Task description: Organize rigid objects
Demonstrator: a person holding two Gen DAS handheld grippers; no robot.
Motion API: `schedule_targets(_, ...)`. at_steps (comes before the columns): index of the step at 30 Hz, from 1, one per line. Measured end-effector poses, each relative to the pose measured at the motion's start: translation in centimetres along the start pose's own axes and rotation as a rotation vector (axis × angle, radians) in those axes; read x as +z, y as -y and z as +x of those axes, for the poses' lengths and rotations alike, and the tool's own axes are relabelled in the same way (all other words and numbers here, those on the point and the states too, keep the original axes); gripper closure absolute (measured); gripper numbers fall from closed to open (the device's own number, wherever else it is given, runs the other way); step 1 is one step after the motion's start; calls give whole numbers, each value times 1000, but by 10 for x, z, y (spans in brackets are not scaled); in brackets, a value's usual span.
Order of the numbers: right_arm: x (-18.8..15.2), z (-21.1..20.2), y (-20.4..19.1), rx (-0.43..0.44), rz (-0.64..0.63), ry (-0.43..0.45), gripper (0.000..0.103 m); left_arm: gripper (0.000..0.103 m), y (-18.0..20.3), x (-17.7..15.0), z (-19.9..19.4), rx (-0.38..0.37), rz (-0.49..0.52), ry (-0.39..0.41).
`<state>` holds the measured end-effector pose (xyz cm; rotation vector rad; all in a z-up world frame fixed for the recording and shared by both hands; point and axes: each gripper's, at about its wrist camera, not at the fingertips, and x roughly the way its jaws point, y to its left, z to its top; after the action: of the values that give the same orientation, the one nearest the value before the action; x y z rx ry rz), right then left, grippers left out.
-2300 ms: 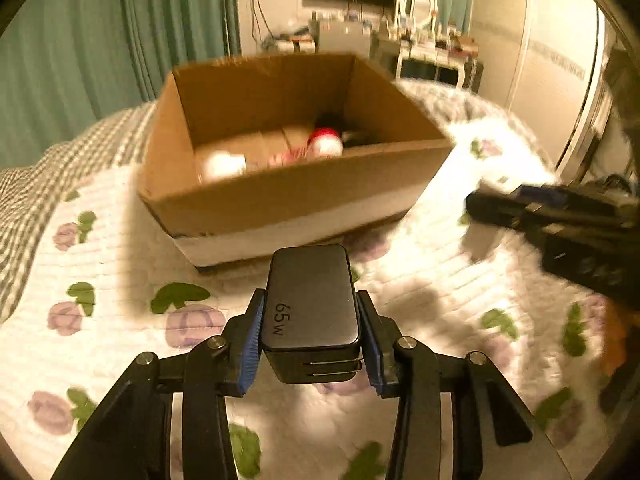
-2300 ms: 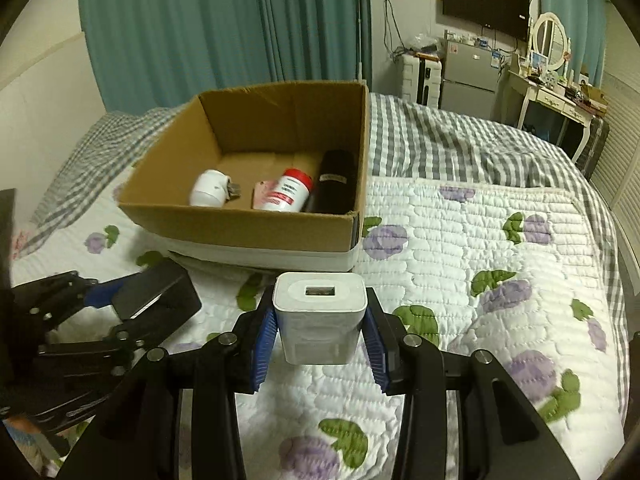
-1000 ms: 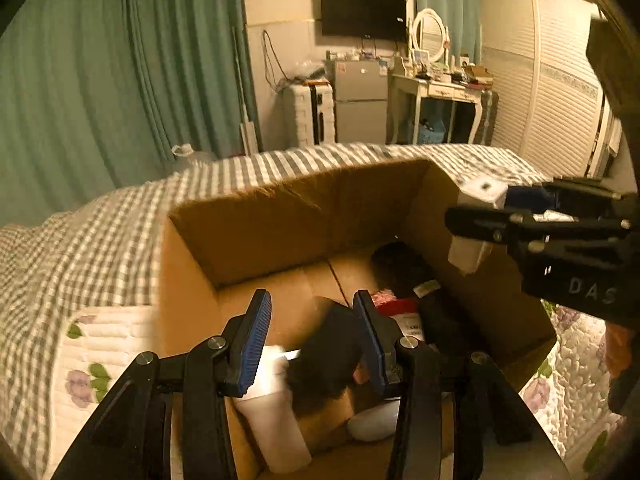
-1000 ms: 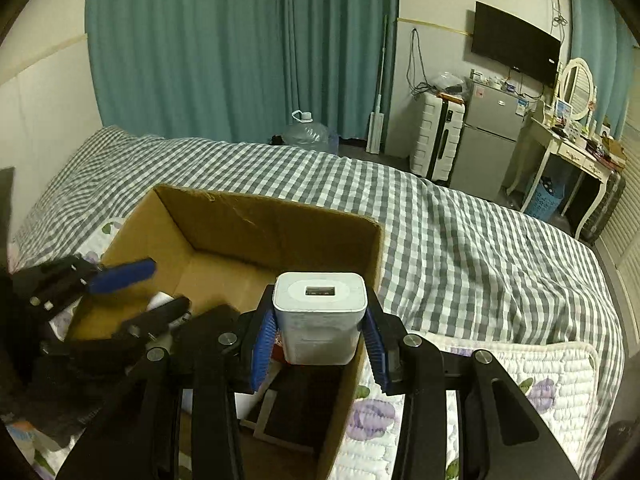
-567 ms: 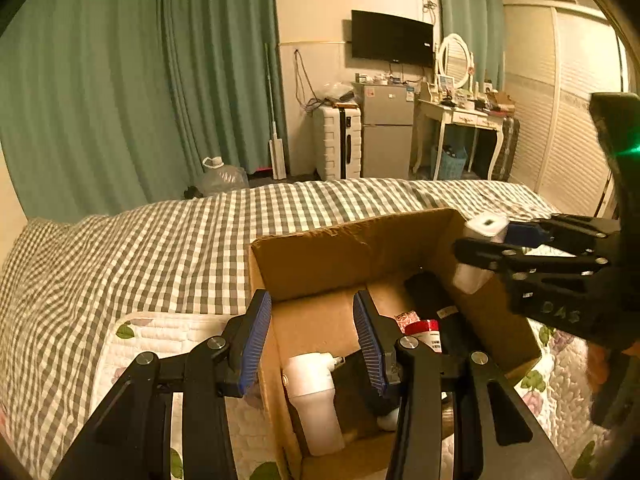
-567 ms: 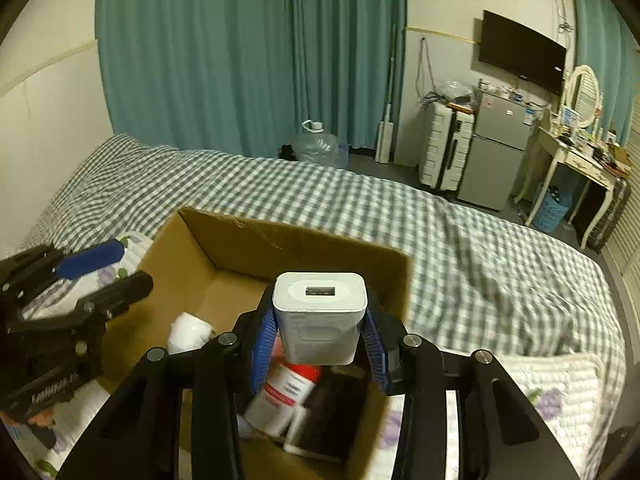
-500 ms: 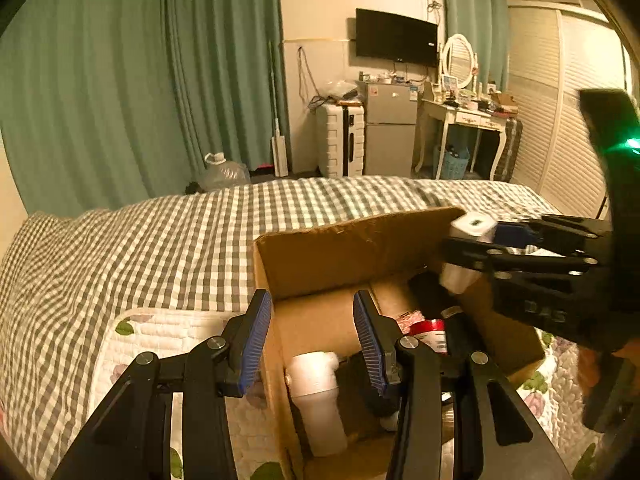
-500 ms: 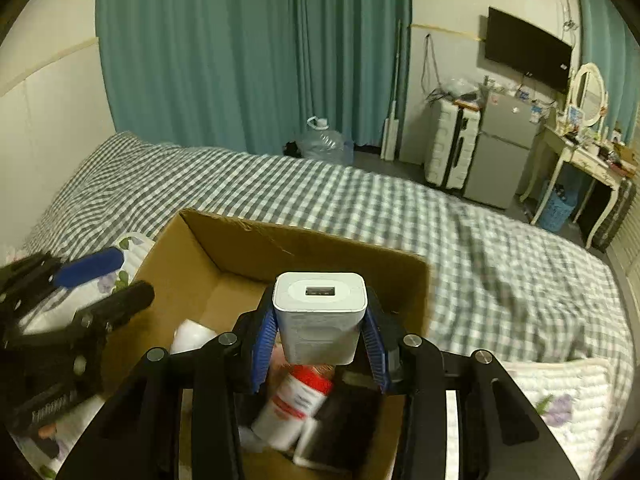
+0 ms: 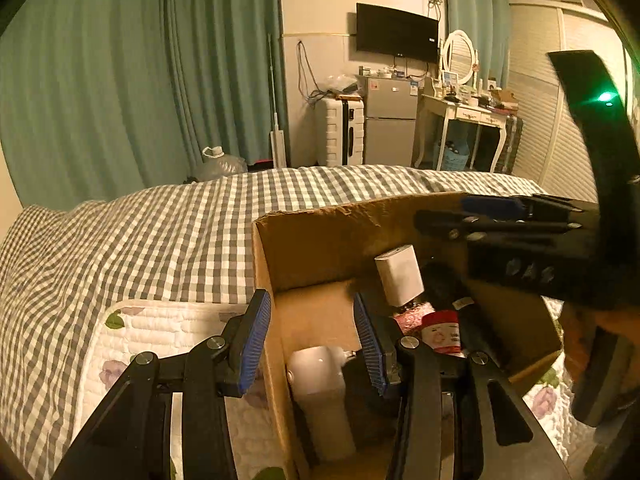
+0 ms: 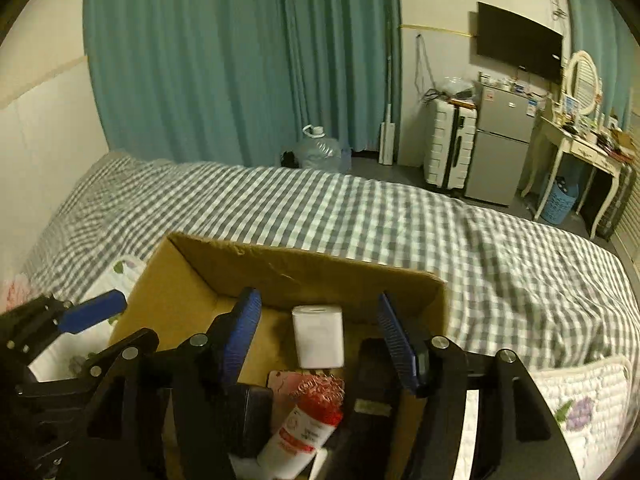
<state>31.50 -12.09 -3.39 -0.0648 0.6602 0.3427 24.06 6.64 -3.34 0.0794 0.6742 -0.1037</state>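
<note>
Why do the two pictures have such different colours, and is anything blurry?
Left wrist view: warm yellow-orange cast, and a green light flares at the right edge. Right wrist view: cooler, with the checked bedspread smeared at right and the white charger soft-edged. Both bend at the rims.

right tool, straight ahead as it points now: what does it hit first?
Most likely the white charger, which sits loose between the open fingers of the right tool inside the cardboard box. Past it comes the box's far wall. Depth is unclear under the fisheye, so the tool might pass just above it.
</note>
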Motion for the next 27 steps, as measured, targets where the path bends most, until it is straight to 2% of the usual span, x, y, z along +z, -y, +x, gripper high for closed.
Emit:
schedule_targets(8,-16,-81,12,-35,56,64,41,48,9,-1,-51,7,-23,54)
schedule_targets(12,-28,-124,9,-61,57,105,39,44,15,1,-103,7,-66,152)
schedule_targets(13,-33,-139,4,-91,40,126,36,38,19,1,-118,3,-63,179)
schedule_targets(14,-37,-149,0,-112,28,142,31,37,21,0,-126,0,-60,196)
schedule_targets(18,-59,-195,-14,-141,12,215,26,33,37,-6,-174,40,-5,297)
schedule_targets(21,-73,-227,-23,-146,24,295,14,30,43,-11,-201,63,0,361)
schedule_targets(25,-84,-252,-28,-148,53,386,0,29,45,-21,-222,91,-2,438)
schedule_targets(27,-88,-256,-31,-149,55,413,0,28,45,-23,-224,112,3,451)
